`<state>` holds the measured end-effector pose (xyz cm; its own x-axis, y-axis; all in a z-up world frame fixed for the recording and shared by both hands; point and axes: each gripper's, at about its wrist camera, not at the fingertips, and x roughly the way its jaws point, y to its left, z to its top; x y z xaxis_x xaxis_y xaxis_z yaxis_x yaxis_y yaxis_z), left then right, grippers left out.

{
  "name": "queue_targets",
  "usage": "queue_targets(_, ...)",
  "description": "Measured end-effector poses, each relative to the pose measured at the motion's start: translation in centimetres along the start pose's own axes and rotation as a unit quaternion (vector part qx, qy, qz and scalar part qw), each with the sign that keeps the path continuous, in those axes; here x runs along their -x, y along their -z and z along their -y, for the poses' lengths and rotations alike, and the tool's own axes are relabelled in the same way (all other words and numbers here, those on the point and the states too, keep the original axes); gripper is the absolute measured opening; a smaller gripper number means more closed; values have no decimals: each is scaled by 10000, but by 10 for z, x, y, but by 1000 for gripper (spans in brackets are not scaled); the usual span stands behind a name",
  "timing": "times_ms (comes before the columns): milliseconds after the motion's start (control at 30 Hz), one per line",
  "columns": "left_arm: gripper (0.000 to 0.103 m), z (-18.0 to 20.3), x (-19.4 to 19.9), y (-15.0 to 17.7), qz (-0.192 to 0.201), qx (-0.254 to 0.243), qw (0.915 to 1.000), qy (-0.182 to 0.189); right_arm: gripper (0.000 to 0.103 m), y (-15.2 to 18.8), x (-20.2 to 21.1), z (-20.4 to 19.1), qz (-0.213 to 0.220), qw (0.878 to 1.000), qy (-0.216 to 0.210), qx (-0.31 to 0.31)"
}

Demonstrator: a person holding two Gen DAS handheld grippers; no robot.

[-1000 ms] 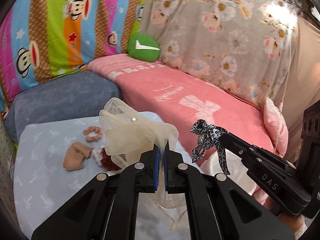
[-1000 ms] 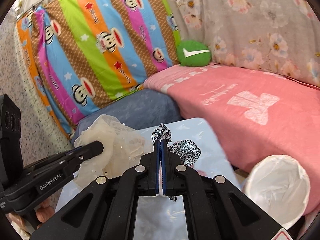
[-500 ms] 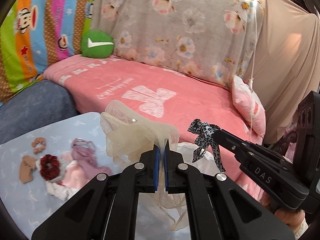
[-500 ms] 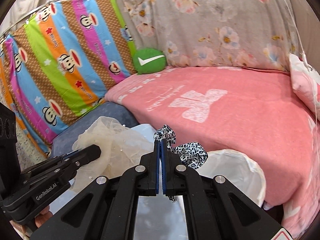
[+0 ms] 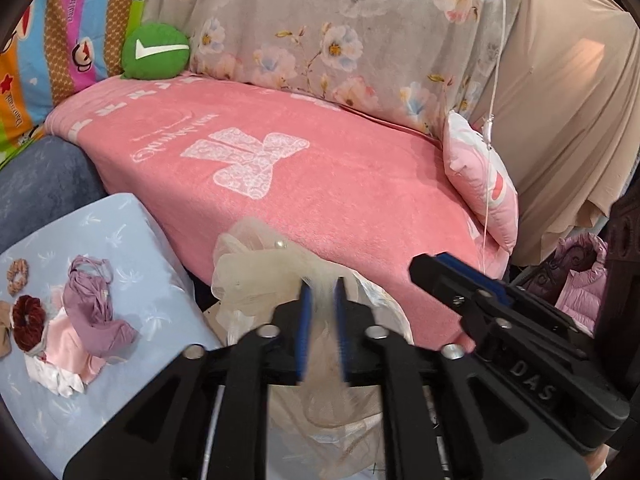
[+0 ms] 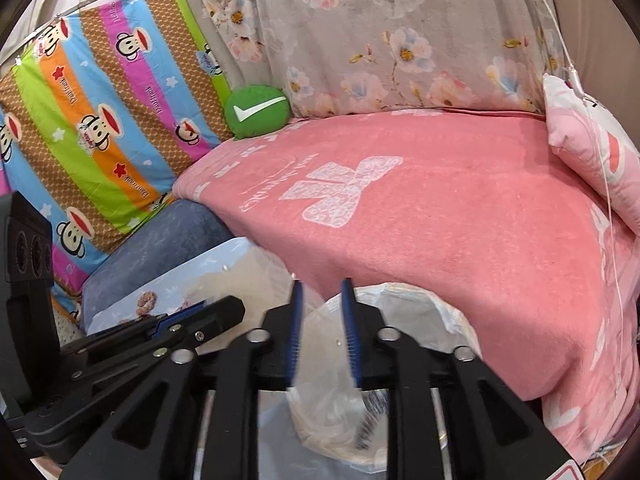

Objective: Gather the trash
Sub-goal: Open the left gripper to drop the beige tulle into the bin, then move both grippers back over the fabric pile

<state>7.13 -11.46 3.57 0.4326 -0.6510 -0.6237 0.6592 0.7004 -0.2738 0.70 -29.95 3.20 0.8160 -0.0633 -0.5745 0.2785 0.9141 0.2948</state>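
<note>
My left gripper [image 5: 320,312] has its jaws parted; cream tulle netting [image 5: 256,268] with a pearl still hangs between and ahead of them, above the white-lined trash bin [image 5: 372,292]. My right gripper [image 6: 322,320] is open and empty over the bin [image 6: 424,312]. A blurred leopard-print scrunchie [image 6: 370,420] is inside the bin below it. The right gripper also shows in the left wrist view [image 5: 460,276], the left one in the right wrist view [image 6: 200,316].
A light blue table [image 5: 132,248] holds a purple cloth [image 5: 96,312], pink and white cloths [image 5: 68,356], a dark red scrunchie [image 5: 28,320] and a peach scrunchie [image 5: 18,276]. A pink-covered sofa [image 5: 320,160] stands behind the bin, with a green cushion [image 5: 156,50] and a pink pillow [image 5: 484,184].
Both grippers swung right over the bin and opened. The leopard scrunchie left the right gripper and dropped into the bin. The tulle is loosening from the left gripper.
</note>
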Motion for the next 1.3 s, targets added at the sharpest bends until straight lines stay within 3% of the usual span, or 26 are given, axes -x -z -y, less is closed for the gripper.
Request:
queue_targets(33, 34, -1, -1, 0, 10, 63, 10000, -73, 32, -1, 2, 2, 45, 10000, 36, -48)
queue_targets(100, 56, -5, -1, 1, 39, 192, 9996, -180, 35, -2, 5, 6, 92, 9999, 46, -122)
queue_targets(167, 63, -9, -2, 1, 25, 279, 9995, -165, 43, -1, 9, 9, 144, 9997, 114, -160)
queue_targets(467, 63, -21, 8, 4, 143, 275, 9987, -413, 47, 6, 12, 0, 181, 9997, 123, -132)
queue_targets(800, 64, -58, 28, 20, 233, 615, 9950, -750, 52, 32, 8, -40, -3, 9998, -162, 89)
queue_targets(1300, 80, -134, 60, 59, 323, 1370, 9796, -1434, 57, 79, -28, -107, -626, 9954, -505, 518)
